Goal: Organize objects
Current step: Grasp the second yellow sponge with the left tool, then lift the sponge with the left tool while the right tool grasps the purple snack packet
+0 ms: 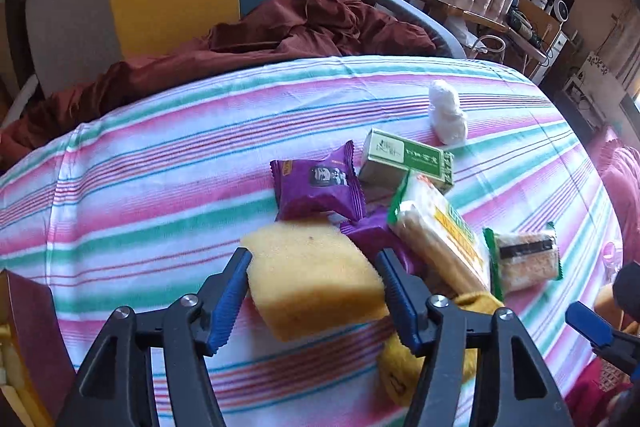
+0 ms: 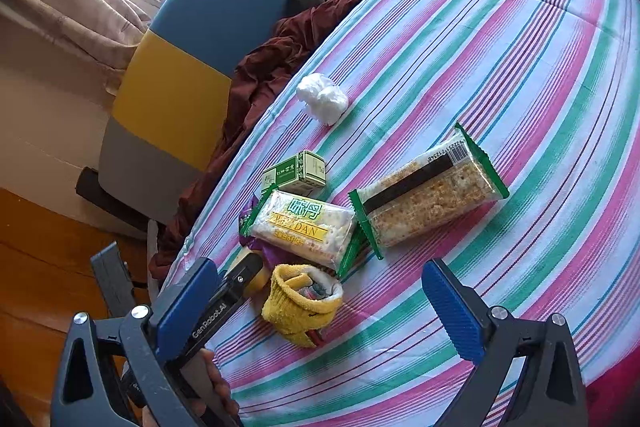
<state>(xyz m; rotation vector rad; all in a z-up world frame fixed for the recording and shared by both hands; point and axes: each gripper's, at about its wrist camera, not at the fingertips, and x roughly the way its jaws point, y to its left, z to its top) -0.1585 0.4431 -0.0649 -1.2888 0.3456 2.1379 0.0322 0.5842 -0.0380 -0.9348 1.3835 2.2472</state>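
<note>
Two grippers worked over a bed [image 1: 160, 147] covered in a pink, green and white striped sheet. The left gripper [image 1: 314, 267] had its blue fingers [image 1: 228, 291] closed on a yellow sponge [image 1: 316, 271], one finger pressed to each side; the sponge looked lifted clear of the sheet, though its far edge overlapped a purple snack packet [image 1: 318, 187] in the left wrist view. The right gripper [image 2: 320, 307] hung with its fingers spread wide and holding nothing, above the near part of the sheet.

Beyond the sponge the rest of the things lay bunched together toward the middle of the bed: a green carton [image 2: 296, 173], a clear green-edged cracker pack [image 2: 306, 227] partly over a second purple packet, a rice-crisp bar in a green-ended wrapper [image 2: 428, 193] just beside it, and a rolled yellow sock [image 2: 304, 301] nearest the grippers. A white crumpled wad [image 2: 322, 99] sat apart, nearer the far edge by the dark red blanket [image 1: 280, 27].

Judging by this, the step in hand was carrying the sponge to its place. Next the left gripper would need a bare patch of sheet, set the sponge down flat and release; the soft foam may spring as the fingers part. The free right gripper seemed best placed for the sock.
</note>
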